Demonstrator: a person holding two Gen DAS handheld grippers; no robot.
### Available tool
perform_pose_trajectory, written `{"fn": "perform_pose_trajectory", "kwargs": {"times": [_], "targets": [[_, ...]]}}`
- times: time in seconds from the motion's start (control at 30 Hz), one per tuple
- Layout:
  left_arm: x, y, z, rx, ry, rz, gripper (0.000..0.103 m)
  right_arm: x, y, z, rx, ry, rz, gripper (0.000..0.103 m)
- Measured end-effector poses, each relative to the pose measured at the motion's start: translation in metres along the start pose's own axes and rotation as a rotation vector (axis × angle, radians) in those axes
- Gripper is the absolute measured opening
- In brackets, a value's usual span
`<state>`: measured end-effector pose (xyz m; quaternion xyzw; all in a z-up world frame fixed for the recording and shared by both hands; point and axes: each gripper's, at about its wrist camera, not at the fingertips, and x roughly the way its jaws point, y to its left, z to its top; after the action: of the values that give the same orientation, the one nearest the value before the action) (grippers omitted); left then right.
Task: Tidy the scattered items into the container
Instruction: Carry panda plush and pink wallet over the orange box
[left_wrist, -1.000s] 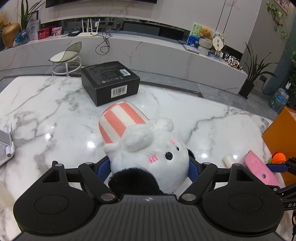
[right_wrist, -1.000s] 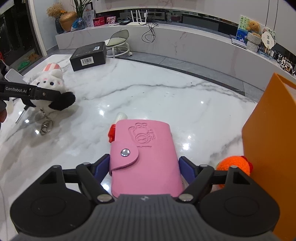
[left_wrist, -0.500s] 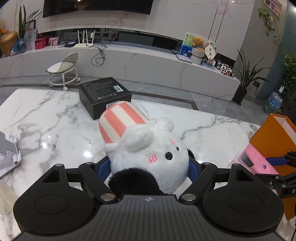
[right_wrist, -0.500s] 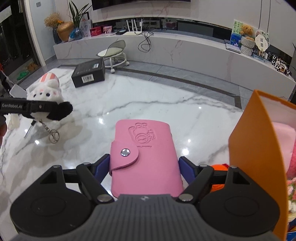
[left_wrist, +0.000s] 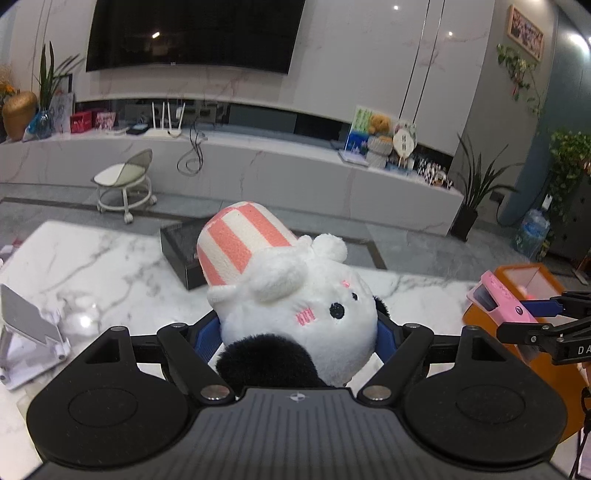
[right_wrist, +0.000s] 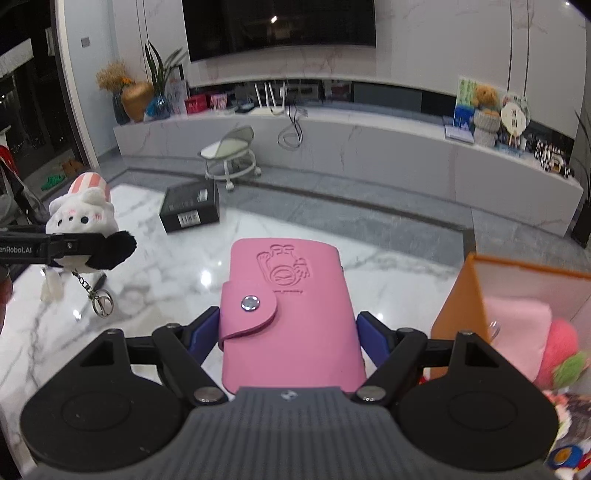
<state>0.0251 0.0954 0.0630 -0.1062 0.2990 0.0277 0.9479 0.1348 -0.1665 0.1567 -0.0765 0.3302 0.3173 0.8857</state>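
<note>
My left gripper (left_wrist: 299, 332) has the plush toy (left_wrist: 291, 295) between its fingers, lifted off the table (left_wrist: 92, 266). Box (left_wrist: 181, 254) sits on the table directly behind the toy, 12 o'clock. Phone stand (left_wrist: 29, 325) on the table at 9 o'clock. Container (left_wrist: 517, 280) at 3 o'clock, with my right gripper (right_wrist: 288, 332) beside it, wallet (right_wrist: 288, 314) between its fingers. From the right wrist: container (right_wrist: 458, 295) at 3 o'clock, soft items inside it; box (right_wrist: 190, 208) at 11 o'clock; toy (right_wrist: 81, 229) at 9 o'clock, keyring (right_wrist: 101, 302) hanging beneath it, above the table.
</note>
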Motion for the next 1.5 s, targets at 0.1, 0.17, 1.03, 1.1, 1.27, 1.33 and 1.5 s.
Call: {"fn": "perform_pose_trajectory", "kwargs": {"times": [0.1, 0.17, 1.03, 1.1, 1.27, 1.33, 1.5], "targets": [[-0.012, -0.01, 0.006, 0.0, -0.021, -0.008, 0.093, -0.018, 0.0, 0.011, 0.0, -0.038, -0.002, 0.08], [-0.019, -0.018, 0.009, 0.008, -0.032, -0.02, 0.093, -0.033, 0.0, 0.018, 0.002, -0.07, -0.006, 0.08], [-0.14, -0.169, 0.075, 0.189, -0.362, -0.227, 0.093, -0.222, -0.032, 0.059, 0.08, -0.478, -0.046, 0.08], [-0.145, -0.18, 0.074, 0.196, -0.38, -0.249, 0.093, -0.236, -0.035, 0.057, 0.085, -0.504, -0.059, 0.08], [-0.148, -0.208, 0.07, 0.206, -0.395, -0.317, 0.093, -0.266, -0.046, 0.049, 0.111, -0.549, -0.092, 0.08], [-0.147, -0.22, 0.068, 0.204, -0.395, -0.342, 0.093, -0.277, -0.053, 0.045, 0.126, -0.564, -0.108, 0.08], [-0.146, -0.248, 0.068, 0.21, -0.399, -0.399, 0.093, -0.298, -0.072, 0.038, 0.164, -0.595, -0.143, 0.08]]}}
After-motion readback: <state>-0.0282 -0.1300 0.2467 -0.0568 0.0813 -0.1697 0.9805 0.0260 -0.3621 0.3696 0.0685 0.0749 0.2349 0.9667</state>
